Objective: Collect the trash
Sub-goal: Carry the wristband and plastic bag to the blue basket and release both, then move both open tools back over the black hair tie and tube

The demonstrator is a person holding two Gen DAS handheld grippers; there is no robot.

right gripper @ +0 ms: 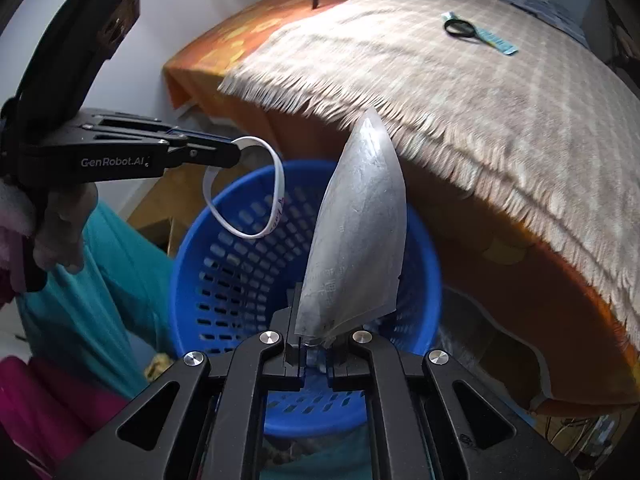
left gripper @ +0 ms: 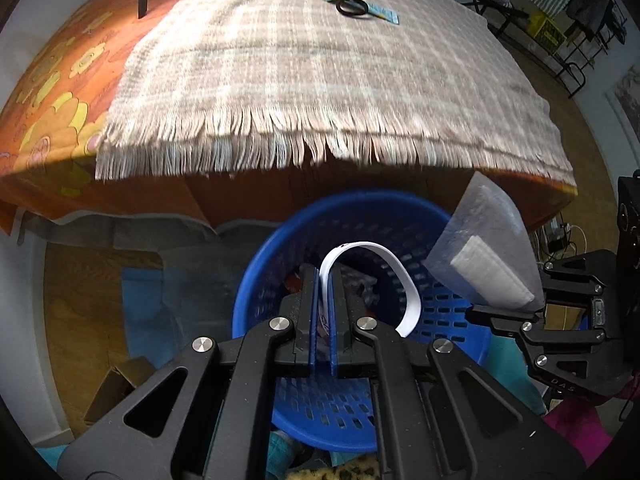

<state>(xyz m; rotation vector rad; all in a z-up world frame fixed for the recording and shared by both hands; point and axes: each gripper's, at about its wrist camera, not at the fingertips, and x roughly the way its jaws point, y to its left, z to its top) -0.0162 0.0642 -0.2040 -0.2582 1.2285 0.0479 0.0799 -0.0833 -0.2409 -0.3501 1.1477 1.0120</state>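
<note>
A blue perforated basket (left gripper: 448,312) (right gripper: 224,280) stands on the floor by the bed. My left gripper (left gripper: 325,276) (right gripper: 234,152) is shut on a white paper band (left gripper: 404,280) (right gripper: 276,184) and holds it over the basket. My right gripper (right gripper: 316,304) (left gripper: 516,304) is shut on a clear plastic wrapper (right gripper: 356,232) (left gripper: 488,240) with white pads inside, held above the basket's right rim. A black ring (left gripper: 352,6) (right gripper: 459,27) and a light blue sachet (left gripper: 384,12) (right gripper: 498,42) lie far back on the bed.
A beige checked fringed blanket (left gripper: 312,72) (right gripper: 500,100) covers an orange flowered sheet (left gripper: 60,92) on the bed. Items lie in the basket's bottom (left gripper: 294,280). A cardboard box (left gripper: 116,384) sits on the floor at left. Teal fabric (right gripper: 100,280) is beside the basket.
</note>
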